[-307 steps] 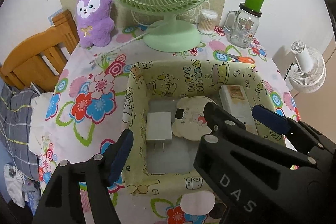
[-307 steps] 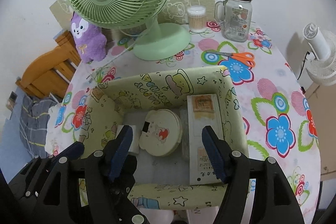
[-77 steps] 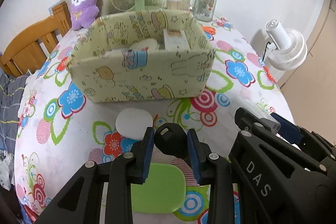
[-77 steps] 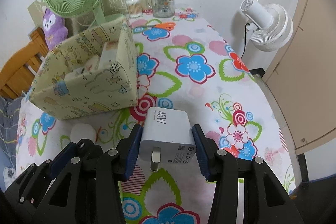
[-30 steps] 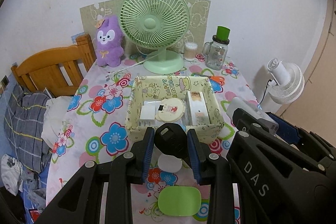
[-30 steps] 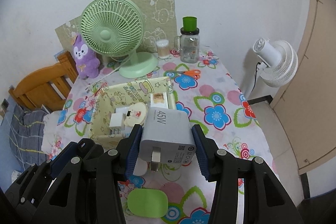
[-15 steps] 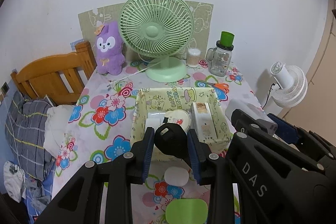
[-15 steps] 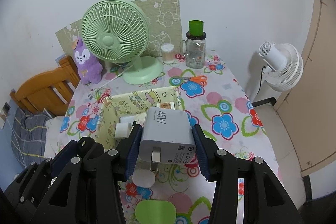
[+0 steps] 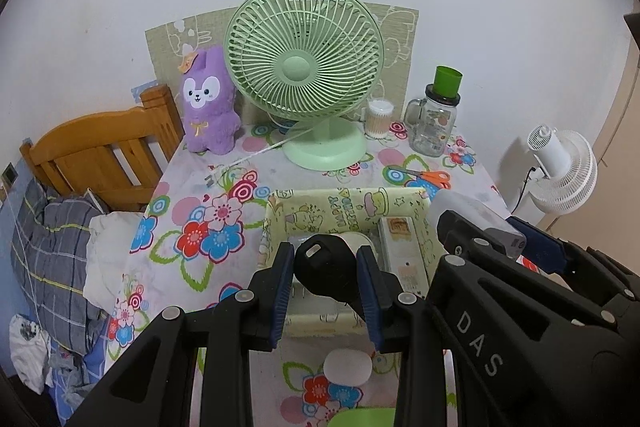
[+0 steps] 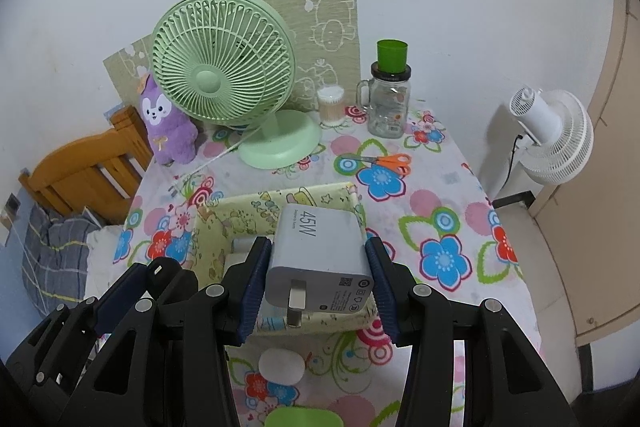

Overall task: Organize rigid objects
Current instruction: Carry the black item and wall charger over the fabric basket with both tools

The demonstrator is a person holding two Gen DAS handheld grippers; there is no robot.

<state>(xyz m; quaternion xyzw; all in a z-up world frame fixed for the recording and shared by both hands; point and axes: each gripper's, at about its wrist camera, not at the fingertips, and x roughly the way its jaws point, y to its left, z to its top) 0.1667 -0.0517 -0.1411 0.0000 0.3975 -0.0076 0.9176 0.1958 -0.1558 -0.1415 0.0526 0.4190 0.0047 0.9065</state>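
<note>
My left gripper (image 9: 325, 273) is shut on a black rounded object (image 9: 326, 271), held above the near side of the yellow cartoon-print box (image 9: 348, 213). My right gripper (image 10: 318, 279) is shut on a white 45W charger (image 10: 320, 251), held above the same box (image 10: 260, 215). The charger also shows in the left wrist view (image 9: 472, 215). Inside the box lie a round cartoon item and a long white box (image 9: 402, 247), partly hidden by the held objects.
A green desk fan (image 9: 304, 67), purple plush (image 9: 208, 103), glass jar with green cap (image 9: 436, 119), cotton-swab tub (image 9: 380, 117) and orange scissors (image 9: 428, 179) stand behind the box. A white oval (image 9: 347, 367) and a green case (image 10: 304, 419) lie in front. A white floor fan (image 10: 552, 135) stands right.
Both grippers have moved forward toward the box with their objects still held. The box and fan appear larger and nearer. Neither gripper's hold has changed.
</note>
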